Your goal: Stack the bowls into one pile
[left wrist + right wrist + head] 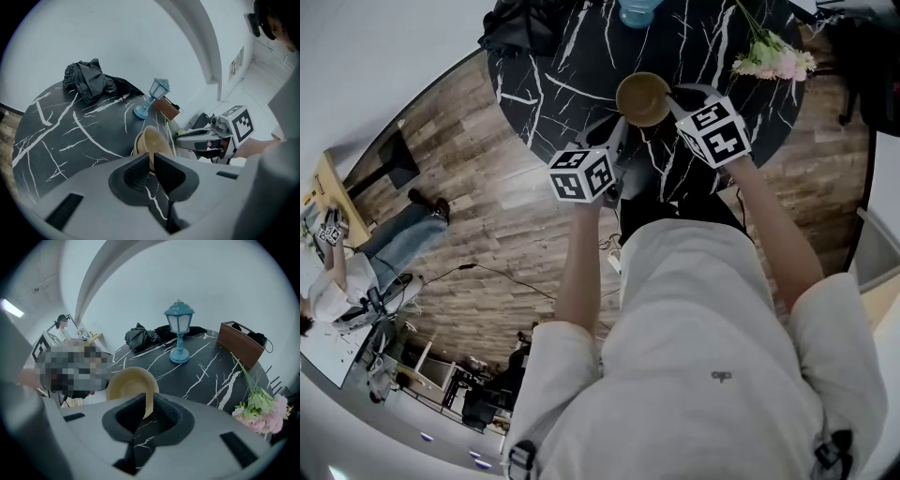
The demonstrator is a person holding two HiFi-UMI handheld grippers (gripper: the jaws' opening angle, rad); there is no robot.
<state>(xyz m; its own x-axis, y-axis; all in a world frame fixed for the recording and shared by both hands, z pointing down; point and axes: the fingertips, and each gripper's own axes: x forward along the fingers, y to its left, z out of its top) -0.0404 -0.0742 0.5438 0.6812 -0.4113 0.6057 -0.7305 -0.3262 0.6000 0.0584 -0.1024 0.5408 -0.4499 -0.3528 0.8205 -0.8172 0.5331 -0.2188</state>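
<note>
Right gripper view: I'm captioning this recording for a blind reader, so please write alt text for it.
The rim of a tan bowl stands between the parted jaws of the right gripper, over a black white-veined table. Behind stand a blue lantern lamp and crumpled black cloth; pink flowers lie at right.

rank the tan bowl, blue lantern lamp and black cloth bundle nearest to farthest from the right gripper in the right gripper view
1. tan bowl, rim between the jaws of the right gripper
2. blue lantern lamp, farther ahead, slightly right
3. black cloth bundle, at the far table edge, left of the lamp
</note>
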